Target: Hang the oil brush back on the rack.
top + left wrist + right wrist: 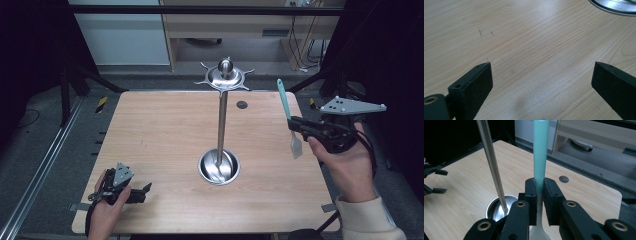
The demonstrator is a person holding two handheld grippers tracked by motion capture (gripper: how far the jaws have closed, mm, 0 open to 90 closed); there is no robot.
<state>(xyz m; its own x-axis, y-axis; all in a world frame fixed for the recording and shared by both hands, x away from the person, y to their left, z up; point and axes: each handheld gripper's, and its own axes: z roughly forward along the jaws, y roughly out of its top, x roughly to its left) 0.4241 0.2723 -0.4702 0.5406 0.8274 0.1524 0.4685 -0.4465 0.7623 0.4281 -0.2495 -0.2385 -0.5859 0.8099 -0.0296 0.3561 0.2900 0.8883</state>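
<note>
Claws first: my left claw (142, 192) rests low on the table (160, 130) at its near left corner, jaws wide apart with nothing between them. My right claw (295, 123) is clamped on a teal-handled spatula (289, 117), held above the table's right side. Farther in stands the steel utensil stand (221, 125).

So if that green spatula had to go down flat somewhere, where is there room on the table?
Plenty. The widest bare stretch of the table runs left of the metal stand, from the far edge down toward the left gripper. A narrower strip lies right of the stand's round base, under the spatula in the right gripper. Only the middle, around the stand, is taken.
</note>
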